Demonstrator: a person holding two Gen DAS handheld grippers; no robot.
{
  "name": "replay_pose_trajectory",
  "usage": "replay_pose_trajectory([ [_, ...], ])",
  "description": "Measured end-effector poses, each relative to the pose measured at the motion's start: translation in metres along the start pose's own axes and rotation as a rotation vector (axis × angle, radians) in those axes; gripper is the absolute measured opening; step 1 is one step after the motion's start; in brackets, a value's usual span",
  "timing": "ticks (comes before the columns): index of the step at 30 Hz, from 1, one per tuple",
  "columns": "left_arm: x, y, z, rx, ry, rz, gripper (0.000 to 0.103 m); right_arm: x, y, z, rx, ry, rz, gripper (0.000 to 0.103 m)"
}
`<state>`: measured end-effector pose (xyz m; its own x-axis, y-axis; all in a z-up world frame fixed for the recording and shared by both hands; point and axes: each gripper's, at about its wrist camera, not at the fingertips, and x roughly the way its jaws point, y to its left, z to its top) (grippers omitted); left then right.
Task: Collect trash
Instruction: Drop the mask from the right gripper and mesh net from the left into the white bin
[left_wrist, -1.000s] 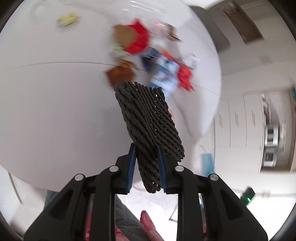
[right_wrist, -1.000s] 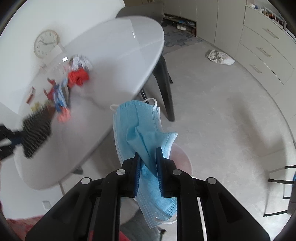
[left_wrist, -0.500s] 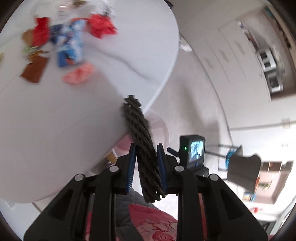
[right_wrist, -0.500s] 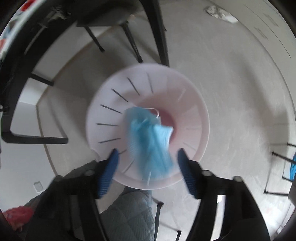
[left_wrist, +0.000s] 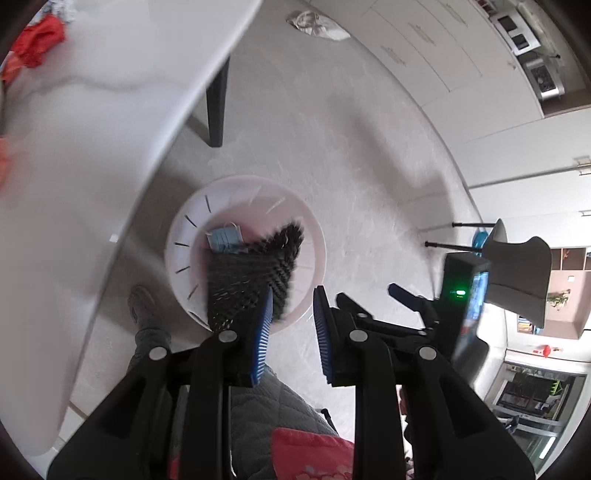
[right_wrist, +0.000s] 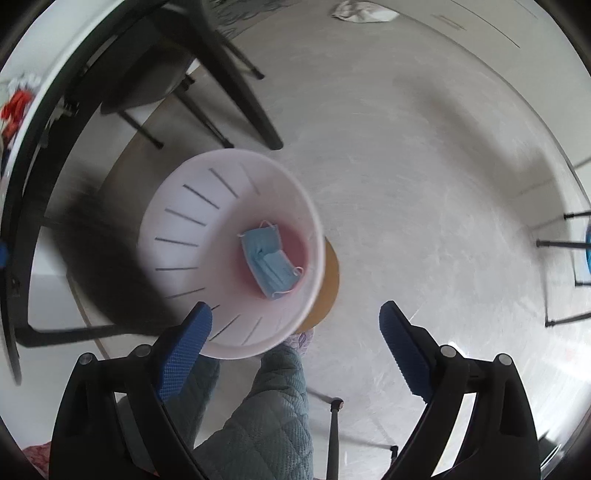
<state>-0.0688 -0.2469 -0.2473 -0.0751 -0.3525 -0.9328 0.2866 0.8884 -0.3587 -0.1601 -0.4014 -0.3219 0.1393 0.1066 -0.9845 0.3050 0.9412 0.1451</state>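
Note:
A pale pink slotted bin (left_wrist: 229, 192) stands on the floor beside the table. At its bottom lies a blue face mask (left_wrist: 225, 240). My left gripper (left_wrist: 291, 295) hangs over the bin, shut on a black foam net (left_wrist: 247, 273). The net lies against the left pad and bends away behind the left finger, blurred. In the right wrist view the mask (right_wrist: 271, 258) rests loose inside the bin (right_wrist: 184, 206). My right gripper (right_wrist: 295, 309) points straight down above the bin's near rim, its jaws opening wide with nothing between them.
The white table (left_wrist: 92, 147) overhangs at left, with red wrappers (left_wrist: 40, 44) on it and a dark leg (left_wrist: 216, 107). A crumpled white bag (right_wrist: 364, 13) lies on the floor. A person's quilted trouser leg (right_wrist: 273, 406) stands by the bin. Dark chair legs (right_wrist: 236, 85) are behind it.
The right gripper opened and the blue mask dropped into the bin. The left gripper swung off the table with the foam net to above the bin. Both sank lower.

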Motion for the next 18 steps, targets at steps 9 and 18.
replay_pose_trajectory([
  [9, -0.004, -0.011, -0.002, 0.004, -0.021, 0.050, 0.054, -0.021, -0.009, 0.000, 0.037, -0.024, 0.014, 0.092],
  [18, -0.079, -0.042, -0.022, 0.165, -0.233, 0.139, 0.089, -0.090, 0.013, 0.024, -0.021, -0.168, 0.031, 0.097],
])
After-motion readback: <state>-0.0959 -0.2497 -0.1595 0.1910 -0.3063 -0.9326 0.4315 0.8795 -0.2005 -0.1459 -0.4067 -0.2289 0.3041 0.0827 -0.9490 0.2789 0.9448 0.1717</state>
